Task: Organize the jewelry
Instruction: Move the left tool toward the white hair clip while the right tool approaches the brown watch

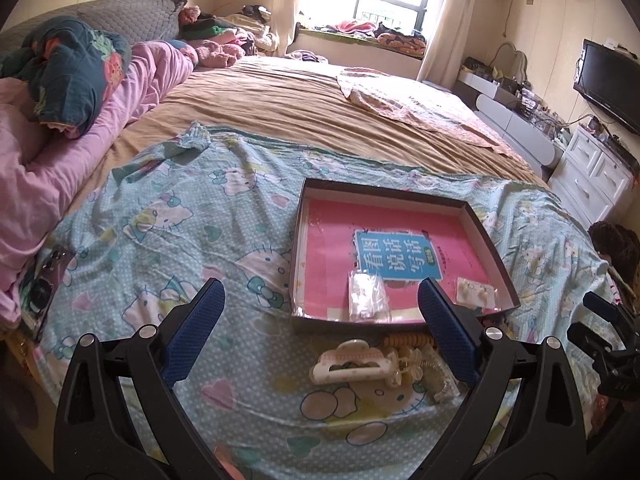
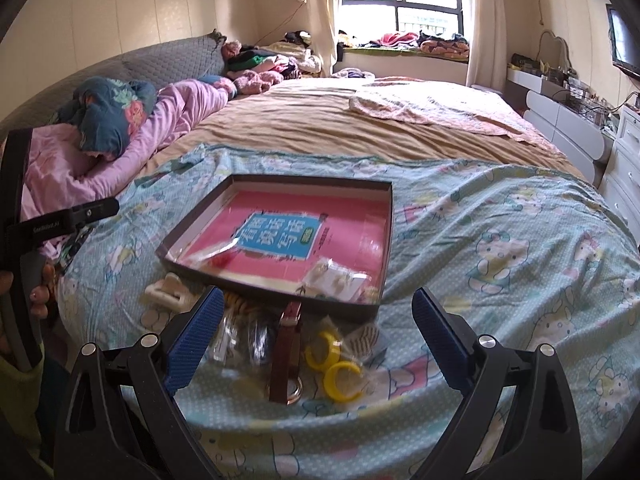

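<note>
A shallow dark box [image 1: 494,248] [image 2: 386,240] with a pink book inside lies on the Hello Kitty sheet. It holds a clear bag of jewelry [image 1: 366,296] and an earring card [image 1: 476,294] [image 2: 336,278]. Before the box lie a cream hair claw [image 1: 348,364] [image 2: 166,288], a coiled orange band [image 1: 404,339], a brown strap [image 2: 286,354], yellow hoops in a bag [image 2: 334,364] and small clear bags [image 2: 240,338]. My left gripper [image 1: 320,312] is open above the claw. My right gripper [image 2: 318,314] is open above the strap and hoops.
The bed carries pink and blue bedding [image 1: 80,92] at the left and a beige sheet [image 1: 300,104] beyond. A white dresser [image 1: 592,172] and a TV [image 1: 608,84] stand at the right. A phone [image 1: 42,292] lies at the bed's left edge.
</note>
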### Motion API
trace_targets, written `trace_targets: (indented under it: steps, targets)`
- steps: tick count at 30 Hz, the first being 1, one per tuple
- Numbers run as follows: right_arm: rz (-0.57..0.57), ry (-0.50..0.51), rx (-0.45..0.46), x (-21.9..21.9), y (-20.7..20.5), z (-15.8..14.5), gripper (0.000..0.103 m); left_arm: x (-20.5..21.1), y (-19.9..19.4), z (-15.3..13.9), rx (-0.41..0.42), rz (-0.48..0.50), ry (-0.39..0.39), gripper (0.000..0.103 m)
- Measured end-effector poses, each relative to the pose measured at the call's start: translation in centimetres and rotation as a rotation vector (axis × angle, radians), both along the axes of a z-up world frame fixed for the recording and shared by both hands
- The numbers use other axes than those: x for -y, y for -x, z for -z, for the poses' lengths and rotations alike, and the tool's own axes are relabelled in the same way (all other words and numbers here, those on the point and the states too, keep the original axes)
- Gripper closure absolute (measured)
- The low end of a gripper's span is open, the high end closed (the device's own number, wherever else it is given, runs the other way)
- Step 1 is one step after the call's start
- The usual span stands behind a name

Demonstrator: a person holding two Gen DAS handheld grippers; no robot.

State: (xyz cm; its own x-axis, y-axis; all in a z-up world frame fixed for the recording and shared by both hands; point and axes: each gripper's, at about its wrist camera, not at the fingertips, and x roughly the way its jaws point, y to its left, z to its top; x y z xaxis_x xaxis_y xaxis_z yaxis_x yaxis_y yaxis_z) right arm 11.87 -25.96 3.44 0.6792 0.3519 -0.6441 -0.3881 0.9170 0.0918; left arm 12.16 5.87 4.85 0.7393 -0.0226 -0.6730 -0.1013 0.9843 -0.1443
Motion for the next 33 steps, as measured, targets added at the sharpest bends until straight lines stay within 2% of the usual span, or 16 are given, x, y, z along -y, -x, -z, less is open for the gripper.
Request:
trace_targets:
  steps: [15, 20, 26, 33]
  targets:
    - [-0.039, -0.004, -0.075, -0.4, 1.7, 2.9, 0.009, 1.0, 1.3, 3.2, -0.083, -0.002, -0.052, 0.012]
    - [-0.055, -0.004, -0.101, -0.6, 1.9, 3.8, 0.013, 1.3, 1.6, 4.6, -0.121, 0.000, -0.077, 0.012]
    - [-0.080, 0.003, -0.148, -1.2, 2.1, 5.3, 0.030, 2.1, 1.7, 6.4, -0.174, 0.016, -0.113, 0.012]
    - [-0.091, 0.002, -0.197, -1.7, 1.7, 7.1, 0.061, 2.7, 1.5, 8.3, -0.222, 0.030, -0.142, 0.012]
